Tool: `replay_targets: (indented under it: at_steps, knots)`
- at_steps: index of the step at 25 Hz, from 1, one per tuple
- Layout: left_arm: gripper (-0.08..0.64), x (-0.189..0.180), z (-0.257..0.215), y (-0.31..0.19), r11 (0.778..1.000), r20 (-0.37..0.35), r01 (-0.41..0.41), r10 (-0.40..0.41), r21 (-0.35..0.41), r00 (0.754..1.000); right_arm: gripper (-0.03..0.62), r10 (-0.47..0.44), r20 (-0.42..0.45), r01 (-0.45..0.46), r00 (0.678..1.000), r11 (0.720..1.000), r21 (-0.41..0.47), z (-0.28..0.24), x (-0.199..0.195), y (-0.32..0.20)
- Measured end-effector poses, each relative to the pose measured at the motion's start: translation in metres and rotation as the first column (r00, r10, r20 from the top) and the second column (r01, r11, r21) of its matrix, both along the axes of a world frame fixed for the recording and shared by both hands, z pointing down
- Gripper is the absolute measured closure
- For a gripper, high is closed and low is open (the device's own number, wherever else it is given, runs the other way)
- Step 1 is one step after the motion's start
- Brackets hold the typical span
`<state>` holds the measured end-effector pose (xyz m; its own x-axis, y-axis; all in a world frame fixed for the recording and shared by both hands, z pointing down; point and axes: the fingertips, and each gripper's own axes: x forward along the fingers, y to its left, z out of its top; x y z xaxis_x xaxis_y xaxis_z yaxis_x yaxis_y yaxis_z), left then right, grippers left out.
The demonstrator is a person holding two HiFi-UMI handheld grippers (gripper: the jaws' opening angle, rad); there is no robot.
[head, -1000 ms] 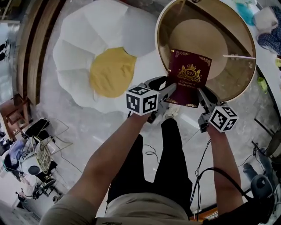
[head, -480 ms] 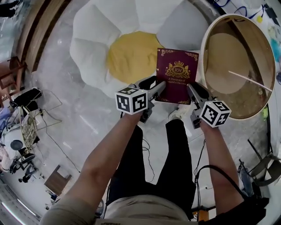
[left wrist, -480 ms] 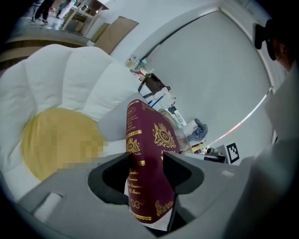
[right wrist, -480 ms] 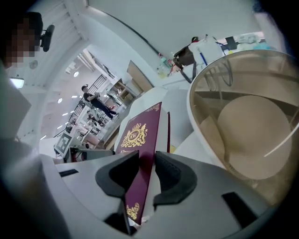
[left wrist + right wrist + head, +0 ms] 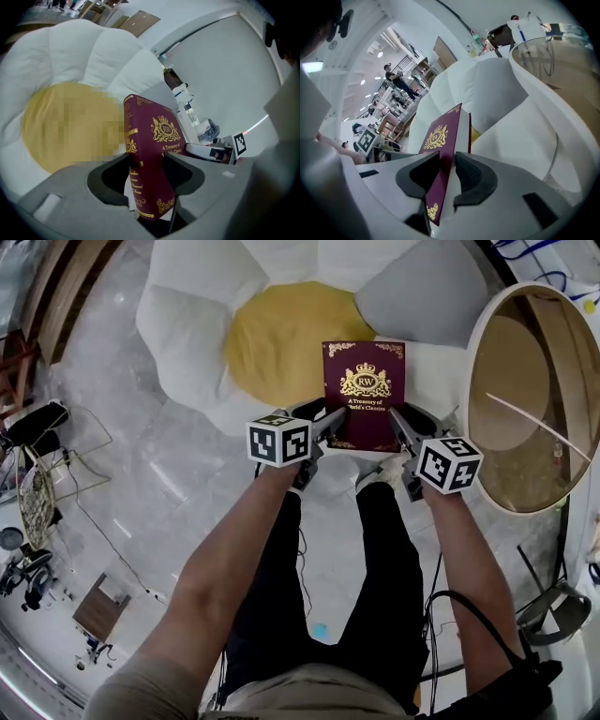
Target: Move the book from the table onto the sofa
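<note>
Book: your maroon hardback book (image 5: 364,395) with the gold crest is off the table. It is held cover up between your two grippers, over the sofa where the yellow centre meets a white petal. You cannot tell from these views whether it touches the cushion.
Left gripper: your left gripper (image 5: 325,424) is clamped on the book's near corner at the spine side, with its pads pressed on both covers.
Right gripper: your right gripper (image 5: 397,424) is clamped on the other near corner, at the page edge, and the book's thickness keeps its jaws apart.
Sofa: a flower-shaped sofa (image 5: 187,329) lies low on the floor straight ahead of you, with puffy white petals around a round yellow centre (image 5: 277,348).
Table: the round table (image 5: 475,418) has a white rim and a tan top and stands just to the right of the sofa. A thin pale rod (image 5: 525,415) lies across it.
Floor: the floor (image 5: 159,493) is pale grey, marbled and glossy, with dark equipment (image 5: 33,423) at its left edge.
Room: you are in an open, brightly lit hall. The right gripper view shows racks and a standing person (image 5: 396,77) far behind the sofa.
</note>
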<state>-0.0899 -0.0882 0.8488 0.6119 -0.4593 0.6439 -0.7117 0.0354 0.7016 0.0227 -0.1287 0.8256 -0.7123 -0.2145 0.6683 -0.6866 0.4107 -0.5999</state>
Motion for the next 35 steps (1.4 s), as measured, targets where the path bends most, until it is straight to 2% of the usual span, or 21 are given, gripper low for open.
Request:
replay_targets:
  at_steps: [7,12,17,20,24,28,35]
  knots:
    - [0.336,0.012,0.071,0.004,0.999,-0.053,0.015,-0.018,-0.040,0.998,0.476,-0.021,-0.084,0.020,0.996,1.000,-0.013,0.061,0.007,0.001]
    - [0.336,0.021,0.109,0.001,0.998,-0.066,-0.055,0.052,-0.041,0.996,0.476,-0.037,-0.130,0.036,0.991,0.999,-0.013,0.092,0.015,0.002]
    - [0.336,0.025,0.118,0.000,0.995,-0.091,-0.087,0.083,-0.044,0.992,0.474,-0.026,-0.141,0.024,0.990,1.000,-0.011,0.095,0.016,0.004]
    - [0.336,0.022,0.116,0.001,0.995,-0.086,-0.077,0.072,-0.059,0.994,0.472,-0.010,-0.153,0.007,0.988,1.000,-0.018,0.092,0.019,0.002]
    - [0.336,0.018,0.096,0.006,0.995,-0.077,-0.072,0.067,-0.066,0.995,0.472,0.018,-0.177,-0.019,0.984,1.000,-0.005,0.072,0.030,0.003]
    - [0.336,0.011,0.059,0.014,0.992,-0.045,-0.114,0.111,-0.055,0.993,0.474,0.017,-0.179,-0.013,0.984,1.000,0.022,0.037,0.032,0.011]
    - [0.336,0.002,-0.050,0.037,0.976,-0.026,-0.219,0.219,0.008,0.975,0.502,-0.025,-0.176,0.037,0.984,0.997,0.068,-0.063,0.016,0.046]
